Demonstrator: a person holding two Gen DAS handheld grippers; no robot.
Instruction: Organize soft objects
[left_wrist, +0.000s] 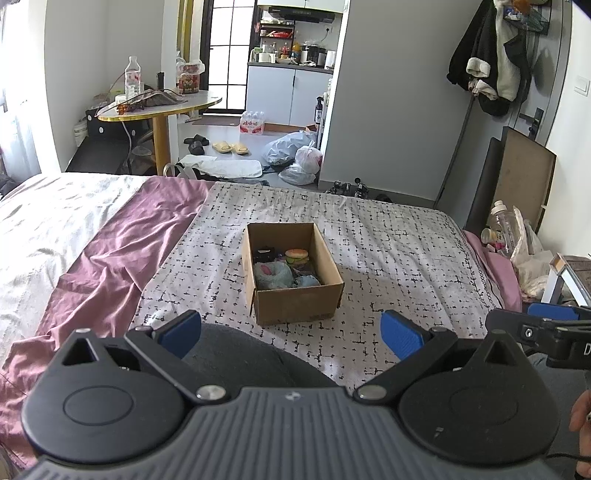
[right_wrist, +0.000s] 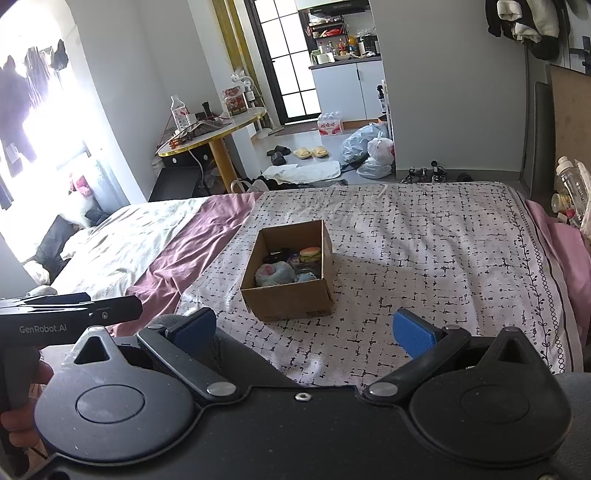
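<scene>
While both claws hang back near the person's lap, the cardboard box (left_wrist: 293, 273) sits in the middle of the patterned sheet (left_wrist: 388, 251) with the soft things already inside: a fluffy blue ring toy (left_wrist: 273, 275), a burger-shaped toy (left_wrist: 296, 255) and darker pieces I cannot identify. The left gripper (left_wrist: 291, 336) is spread wide and empty; the right gripper (right_wrist: 304, 330) likewise. These toys look light and squashy (nothing fragile), so a firm pinch across the ring's plush rim or the burger's sides should hold; the box walls seem stiff enough to grip by an edge.
</scene>
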